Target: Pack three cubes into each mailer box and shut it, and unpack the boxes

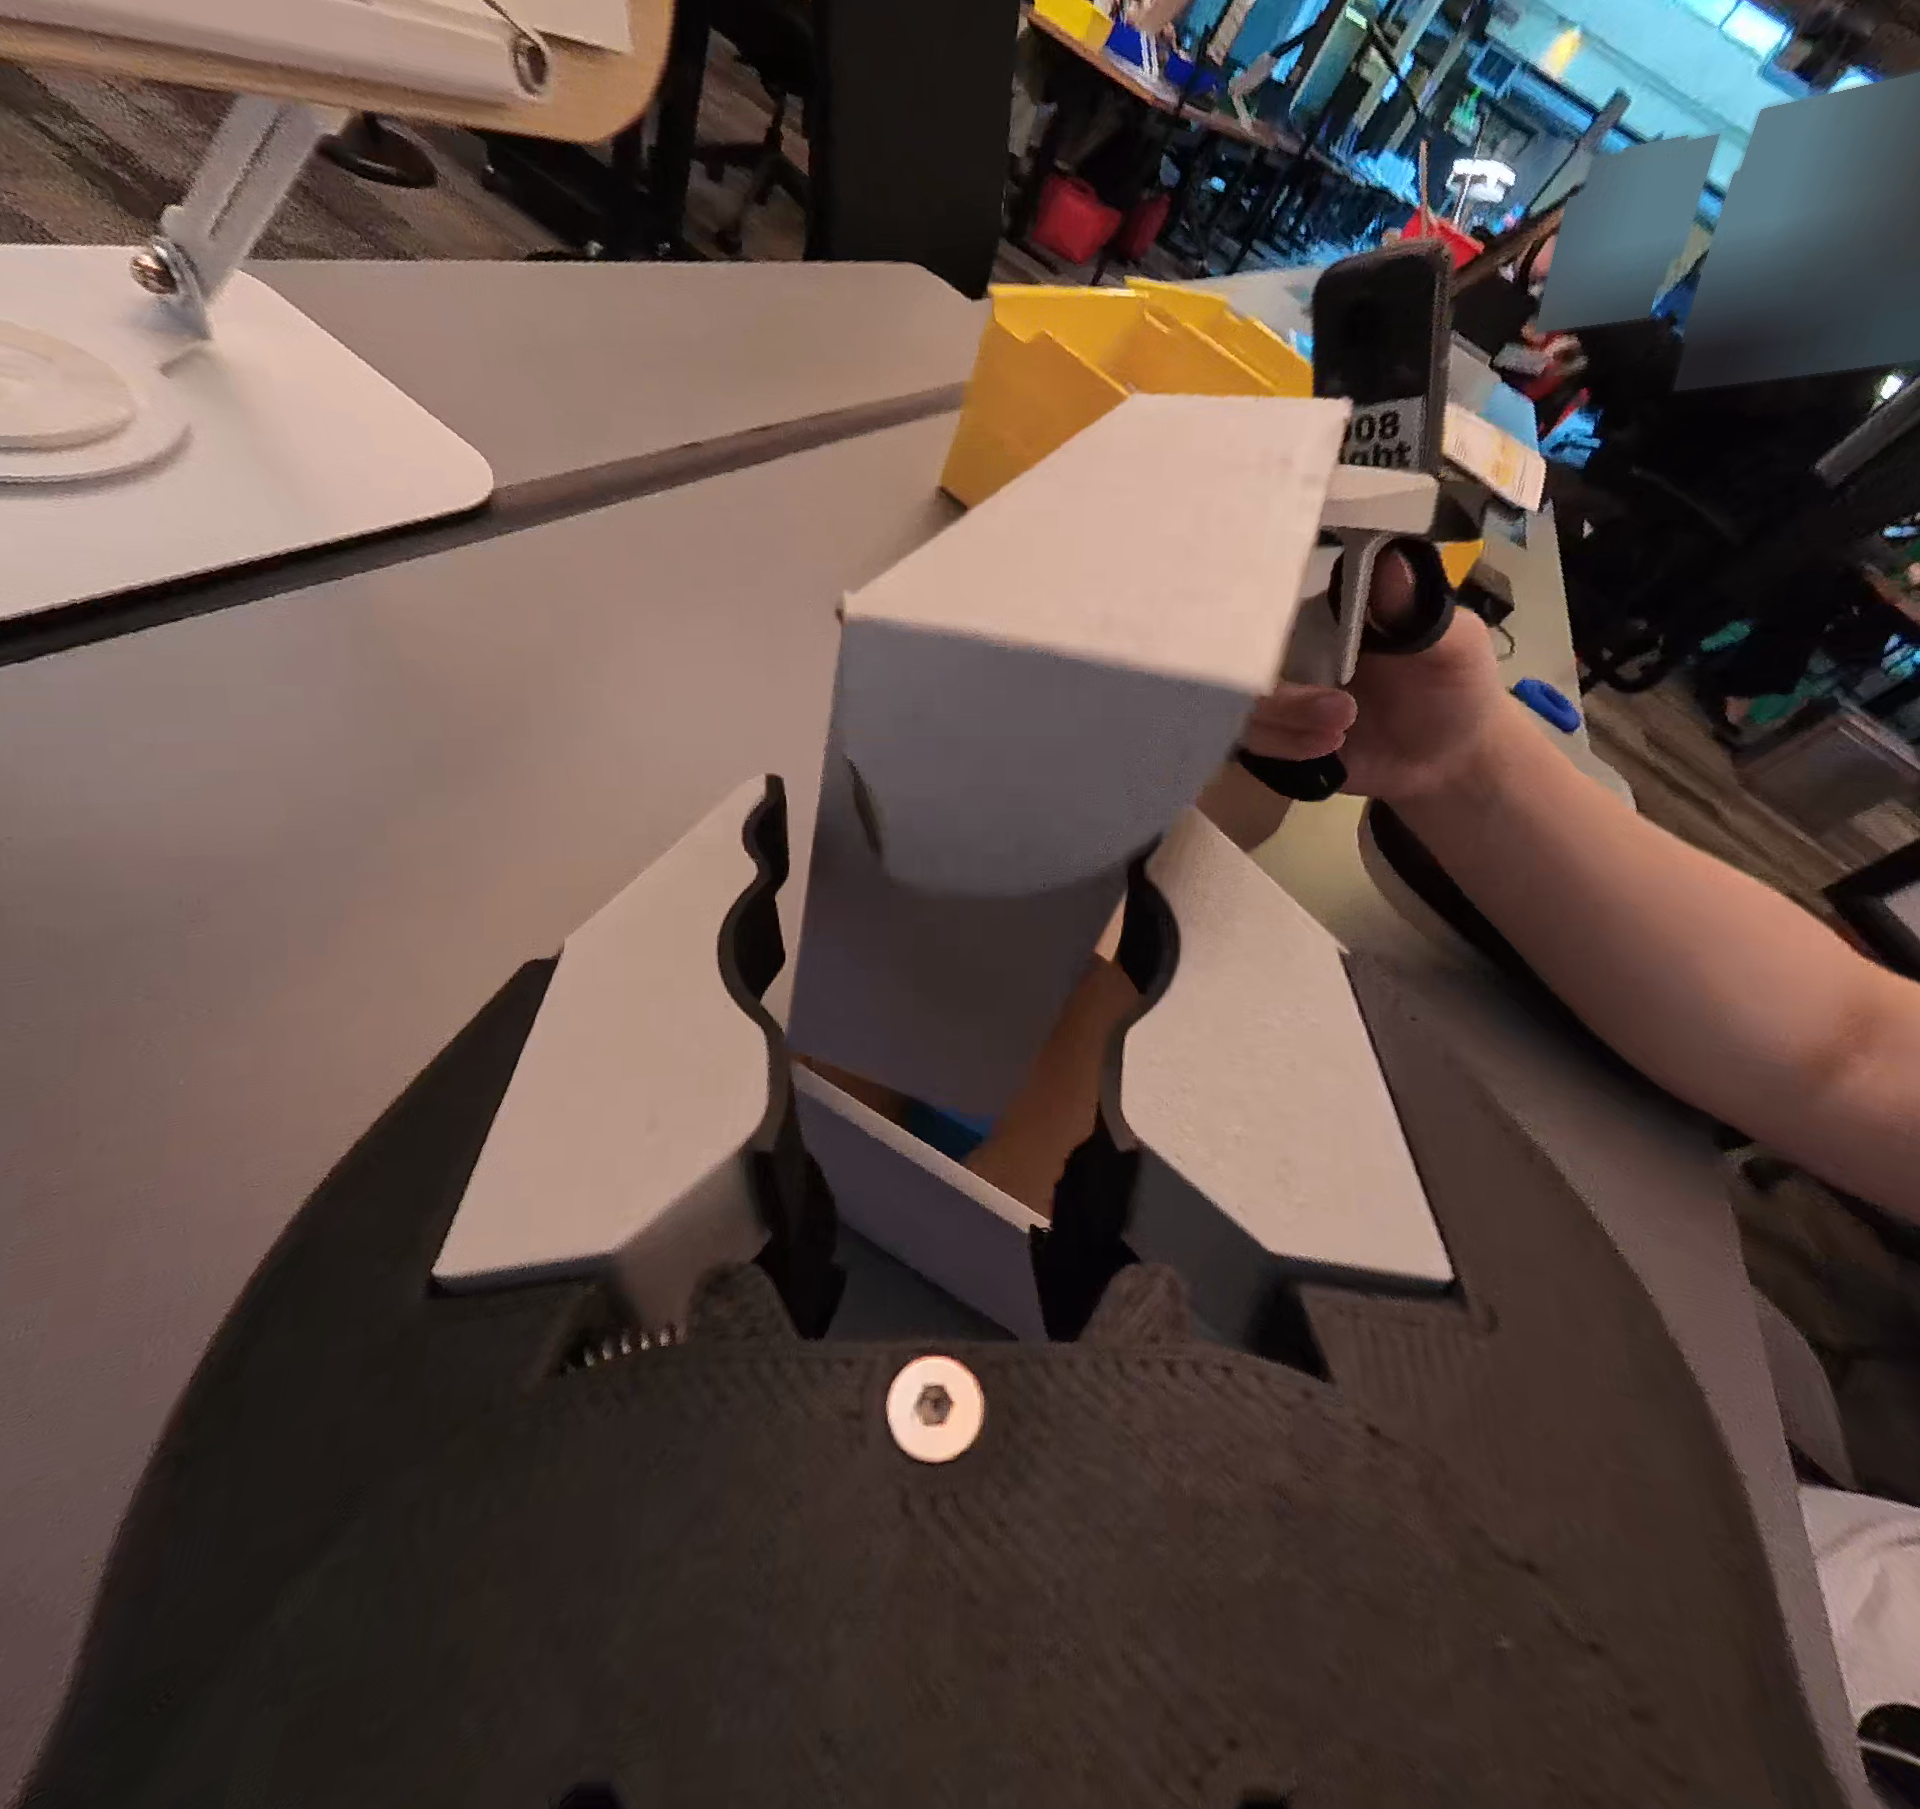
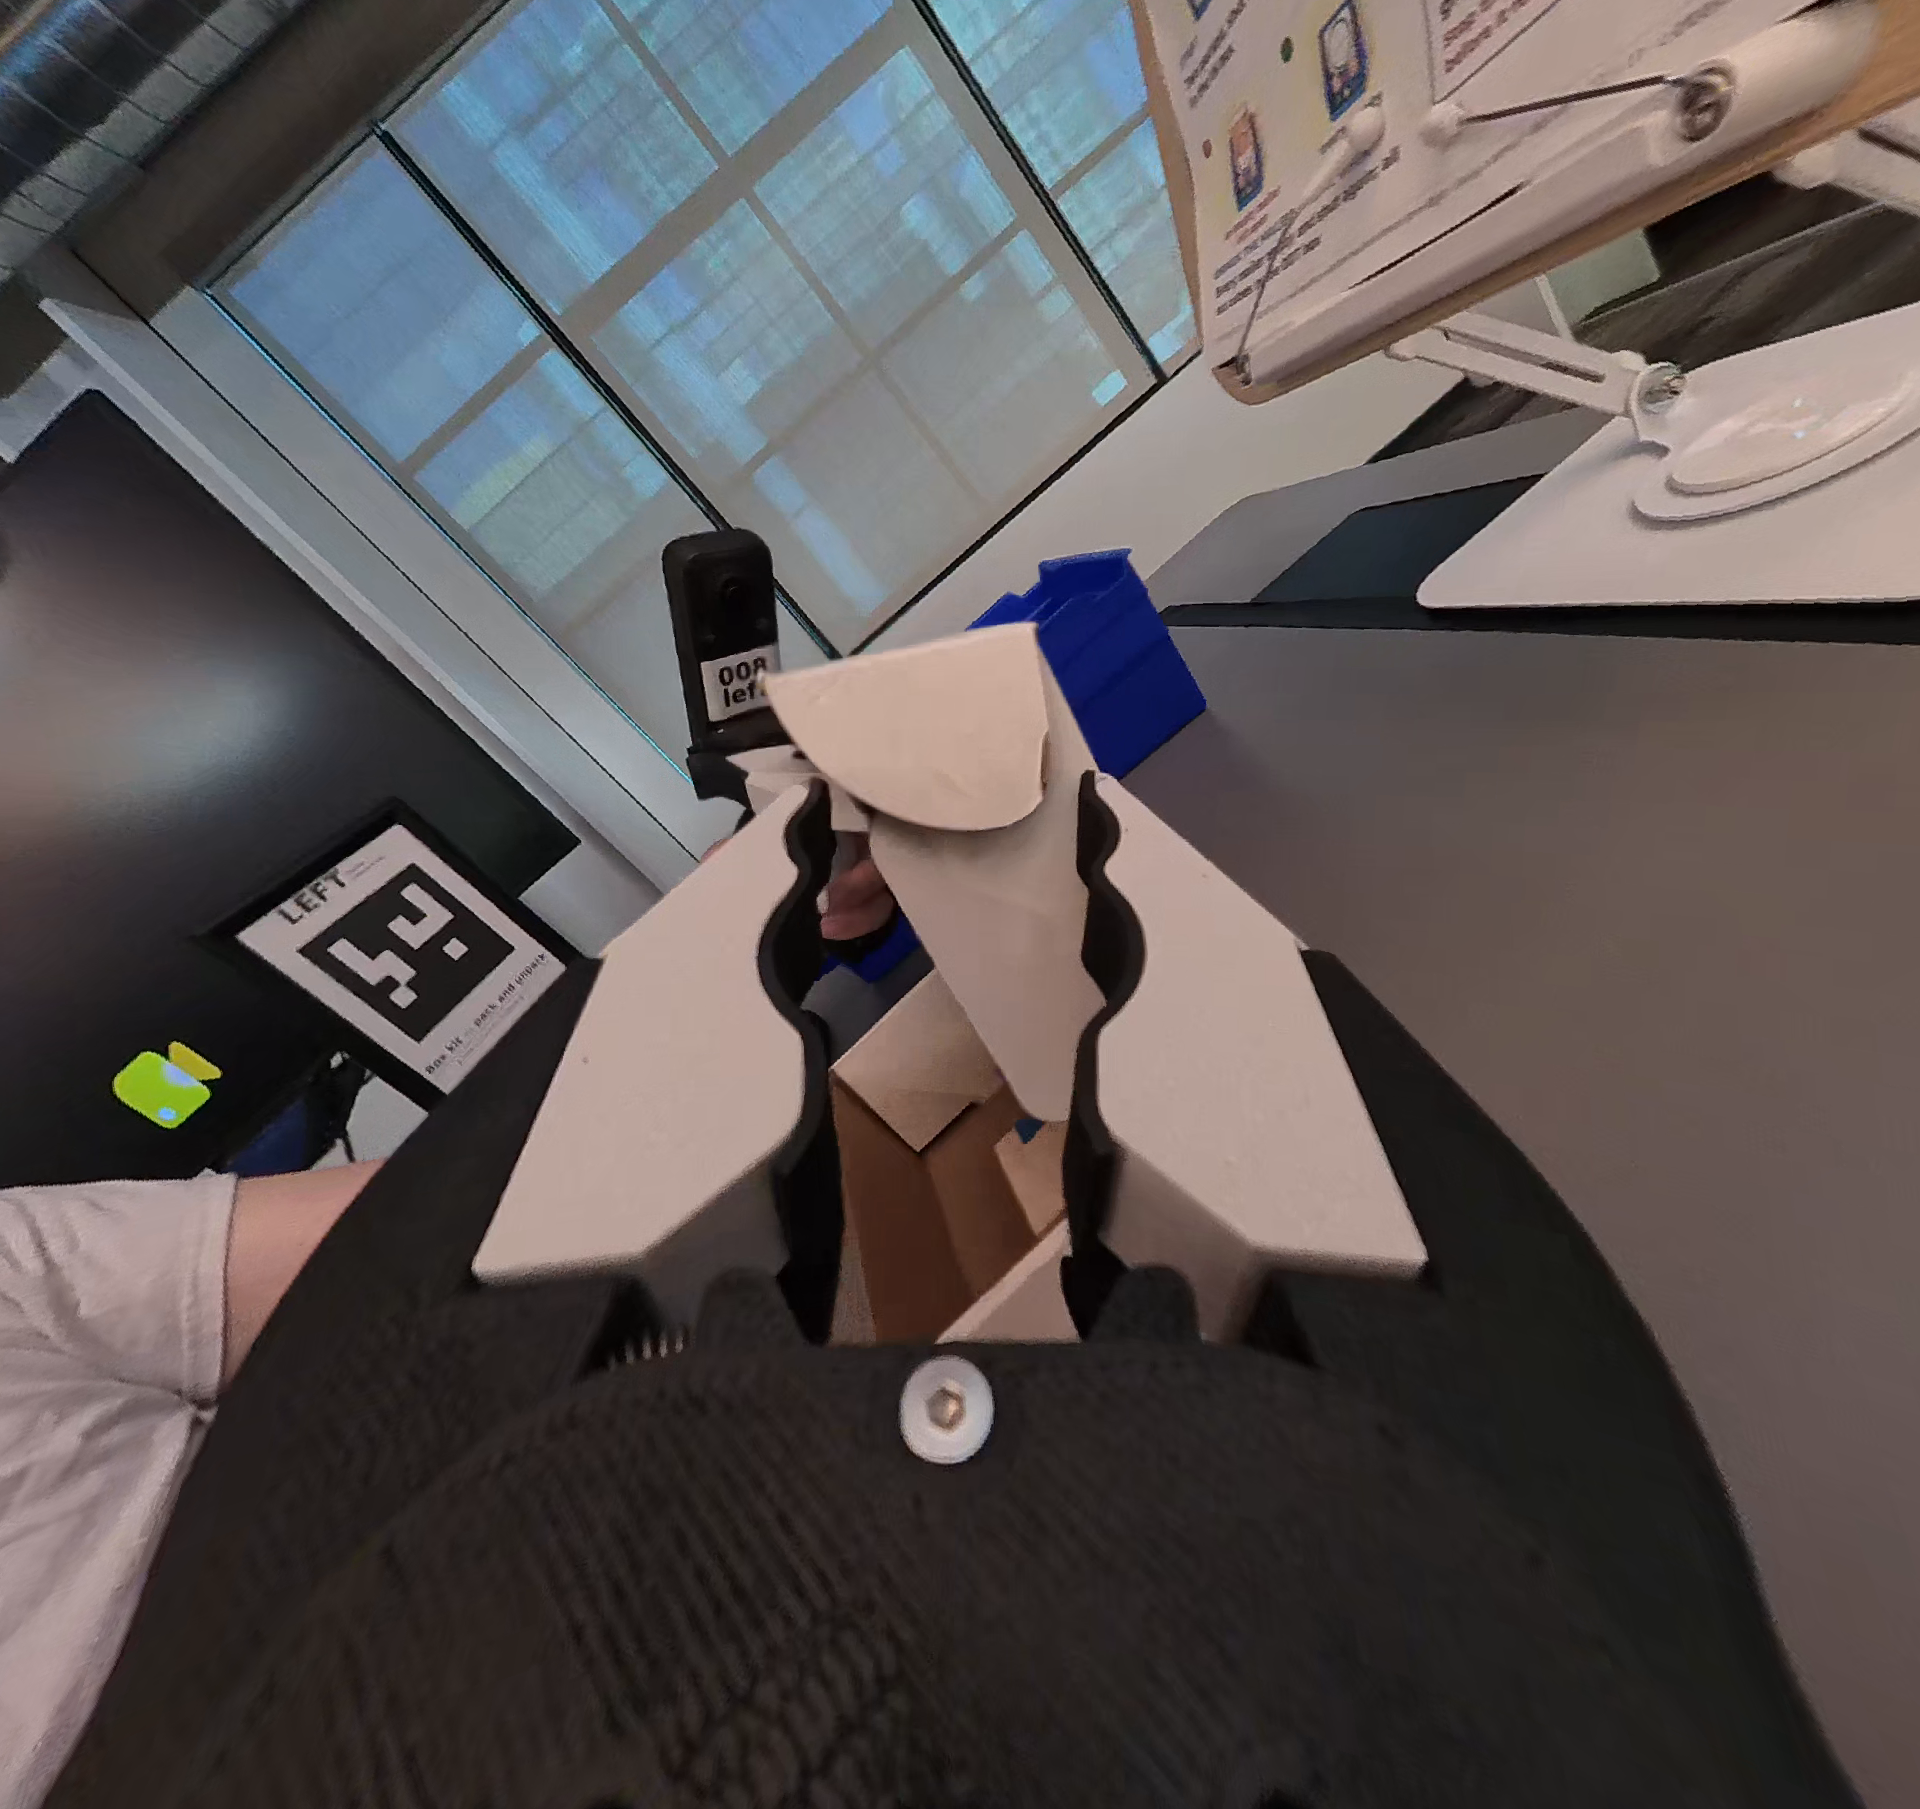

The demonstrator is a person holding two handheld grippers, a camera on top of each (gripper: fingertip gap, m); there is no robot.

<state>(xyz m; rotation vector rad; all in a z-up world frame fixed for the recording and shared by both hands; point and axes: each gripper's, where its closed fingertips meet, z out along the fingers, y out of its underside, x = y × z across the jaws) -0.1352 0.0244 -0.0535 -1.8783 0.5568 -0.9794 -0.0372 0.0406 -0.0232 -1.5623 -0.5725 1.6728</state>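
Mailer box (image 1: 1039, 720): white cardboard, held up off the table between the two grippers, one at each end; its lid panel is raised and the brown inside shows beneath it in both wrist views.
Table (image 1: 416, 824): grey top, well below the lifted box.
Document stand (image 1: 239, 429): white base plate and tilted arm at the far edge of the table, carrying a wooden board with printed sheets.
Yellow bin (image 1: 1049, 377): on the table just behind the box in the left wrist view.
Blue bin (image 2: 1122, 658): on the table behind the box in the right wrist view.
Left gripper (image 1: 951, 928): fingers set around one end of the box, the black pads against its sides, closed on the cardboard.
Right gripper (image 2: 951, 907): fingers on either side of the rounded flap end of the box; the right pad touches the cardboard, a gap shows at the left pad, so whether it truly clamps I cannot tell.
Flap (image 2: 925, 751): rounded tuck flap, standing up at the fingertips of the right gripper.
Cube: a small blue patch (image 1: 951, 1131) shows inside the box, too hidden to tell.
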